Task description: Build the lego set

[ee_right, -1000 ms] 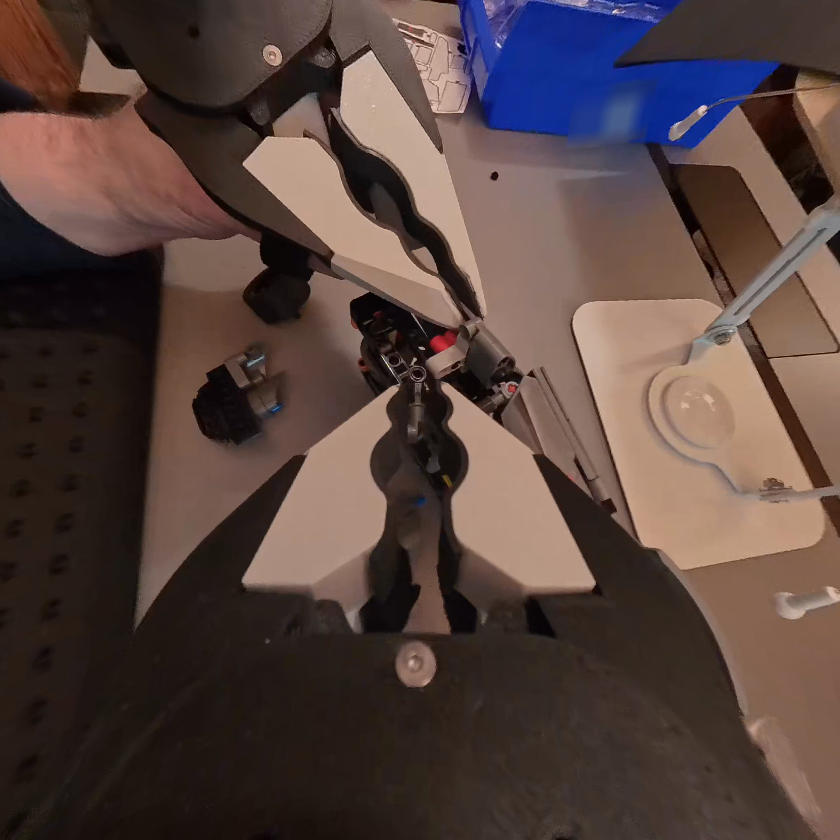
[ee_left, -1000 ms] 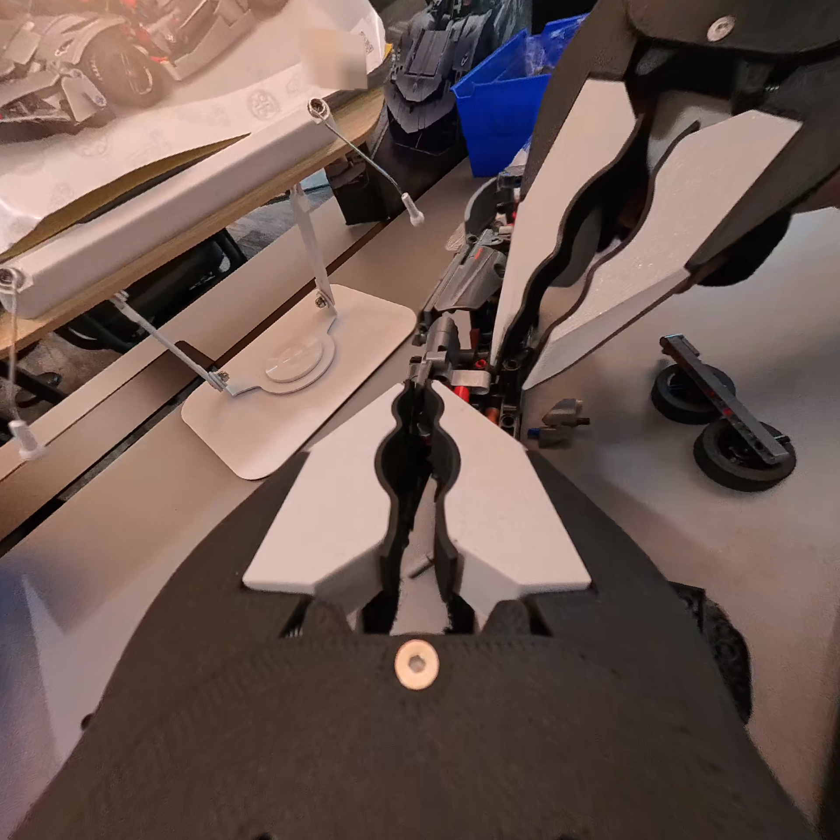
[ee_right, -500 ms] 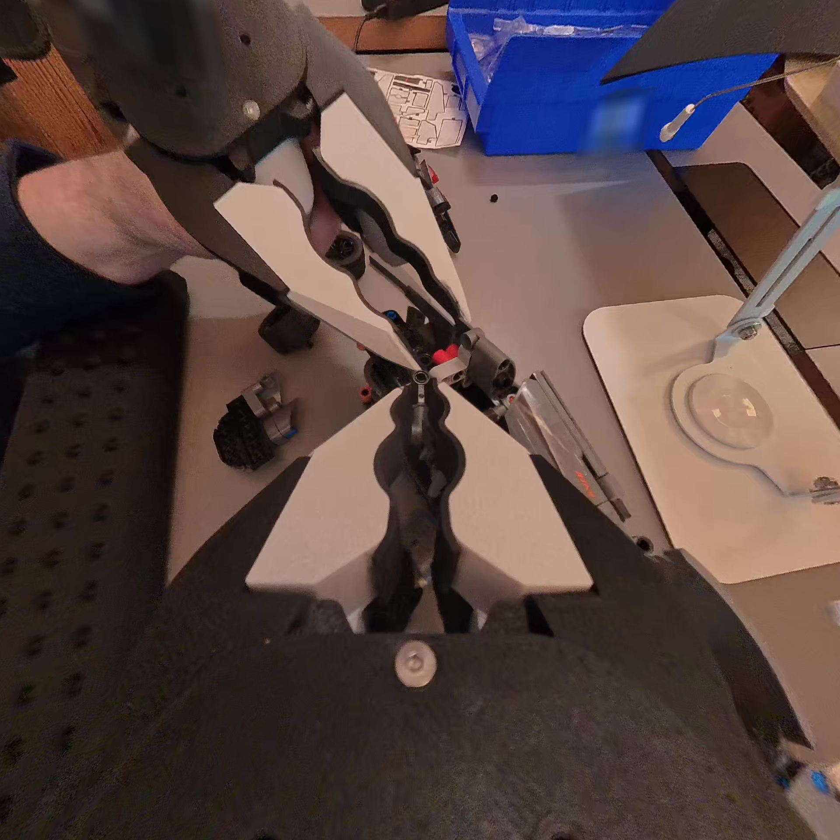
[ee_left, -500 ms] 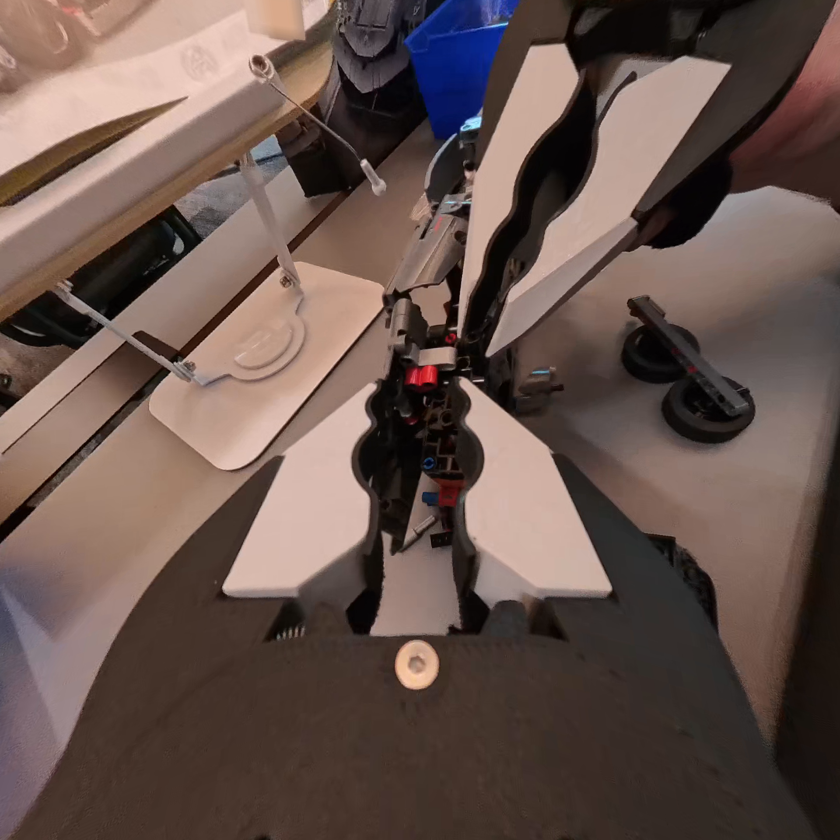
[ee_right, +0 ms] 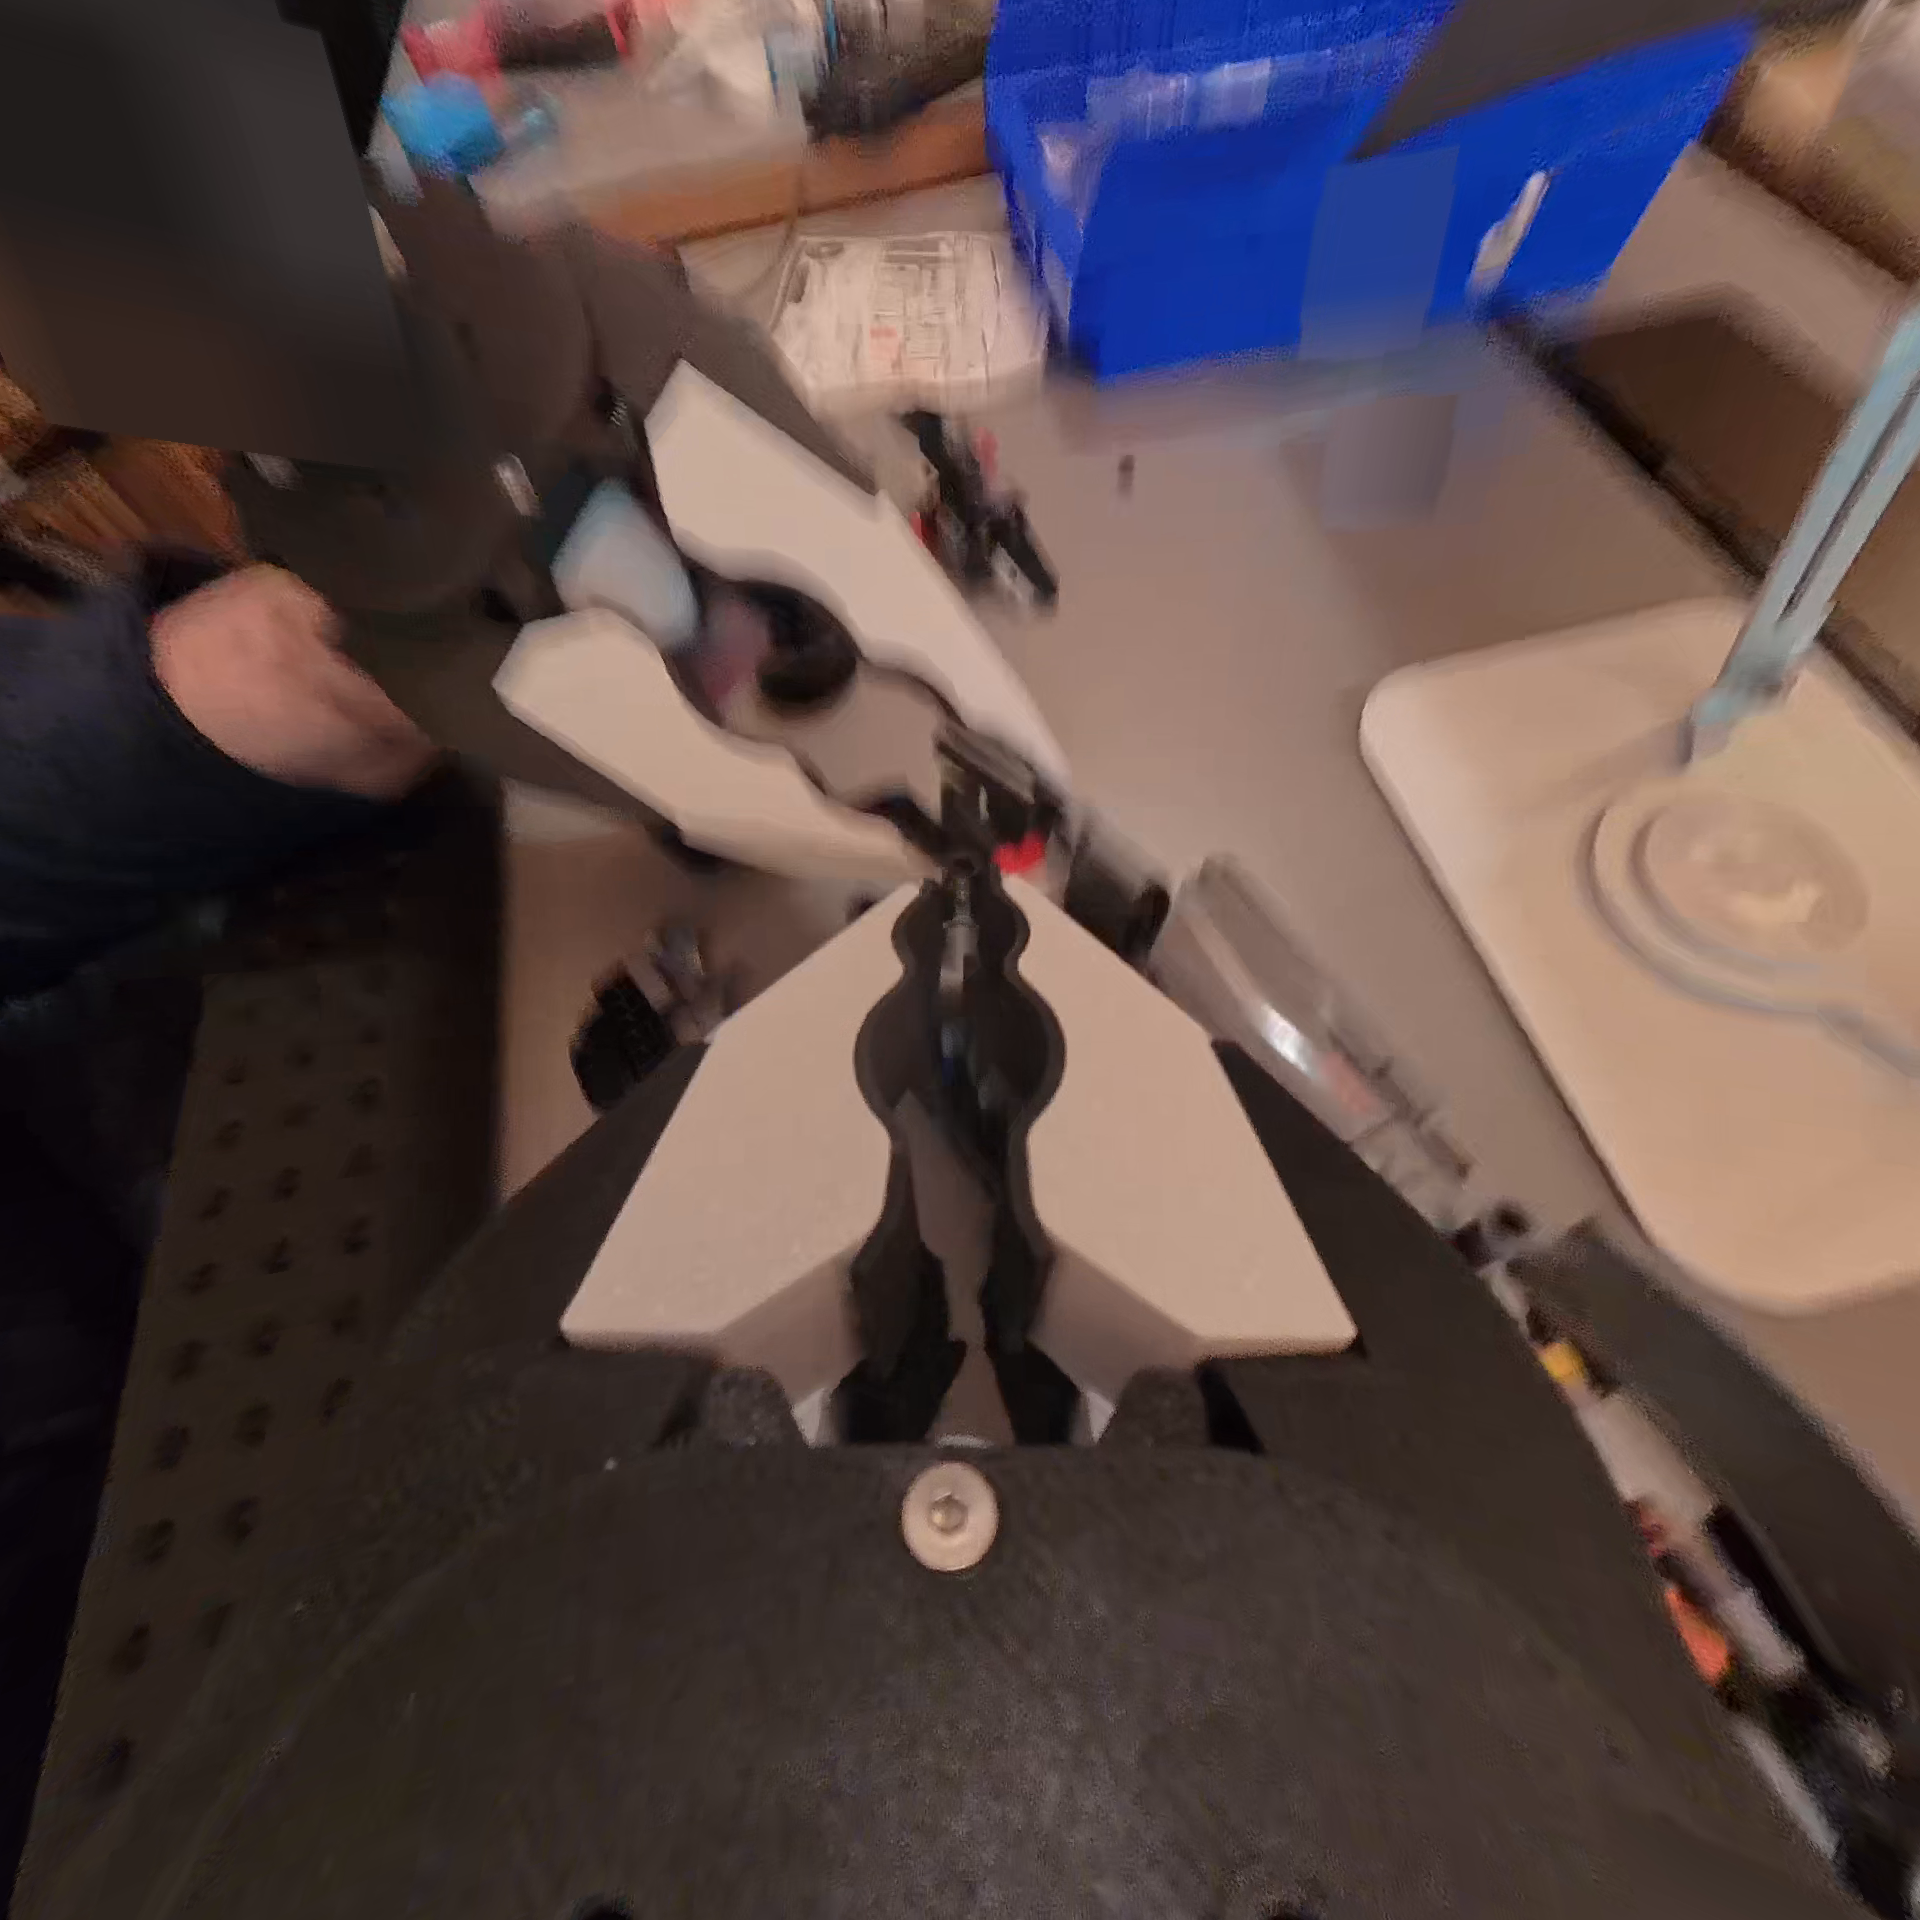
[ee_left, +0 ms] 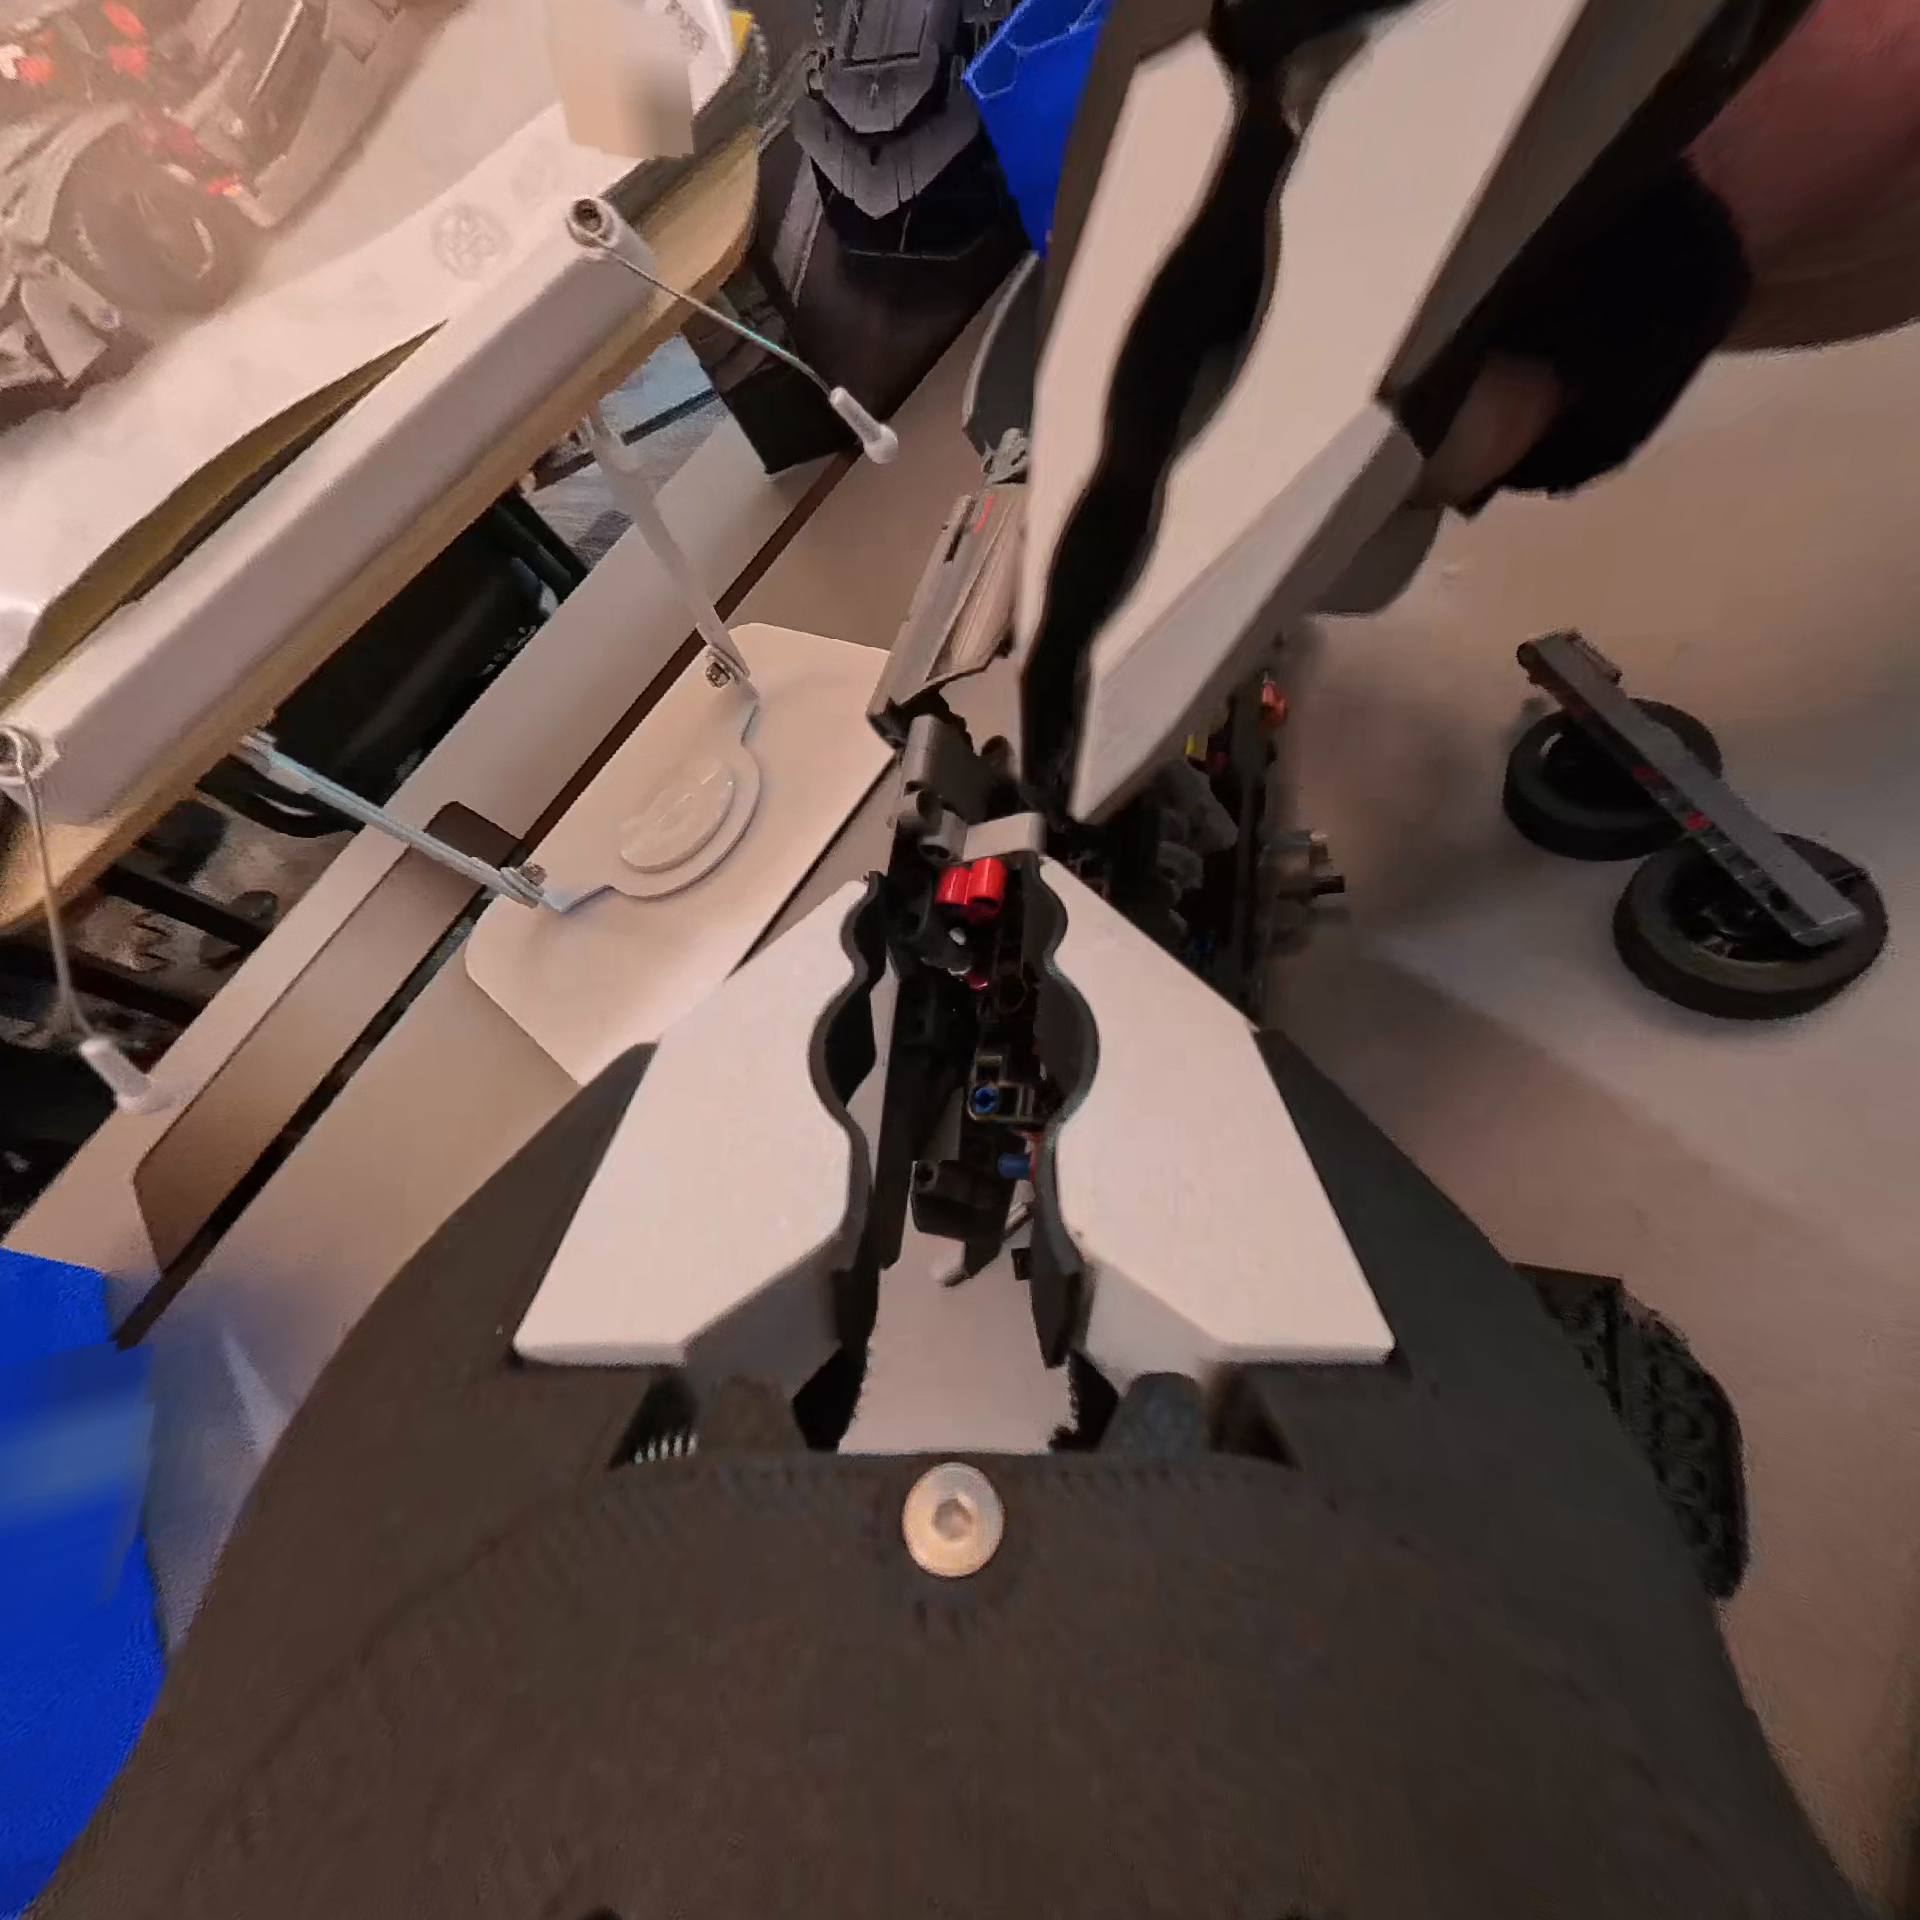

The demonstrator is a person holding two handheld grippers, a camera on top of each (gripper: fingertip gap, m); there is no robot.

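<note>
The left hand-held gripper (ee_left: 956,894) has two flat, pale grey fingers with wavy black inner edges, fixed on a rough black printed body with one metal screw. Its fingers are spread a little, and the lego model (ee_left: 961,1039) sits in the gap between them; whether they press on it I cannot tell. The model is a long, narrow frame of black beams with small holes, a bright red connector on top, small blue pins, and a smooth grey slanted panel at the far end. It is over the matte beige-grey tabletop (ee_left: 1558,1195).

The right hand-held gripper (ee_right: 961,883), of the same form, has its fingers almost pressed together, pinching a thin dark lego pin (ee_right: 958,914) at the tips, right at the model's red part. This view is blurred.

To the right of the model lie two black rubber wheels (ee_left: 1745,925) with a dark flat beam (ee_left: 1683,790) resting across them. A white stand base (ee_left: 665,831) with a round disc is near on the left, and a blue plastic bin (ee_right: 1247,208) is behind.
</note>
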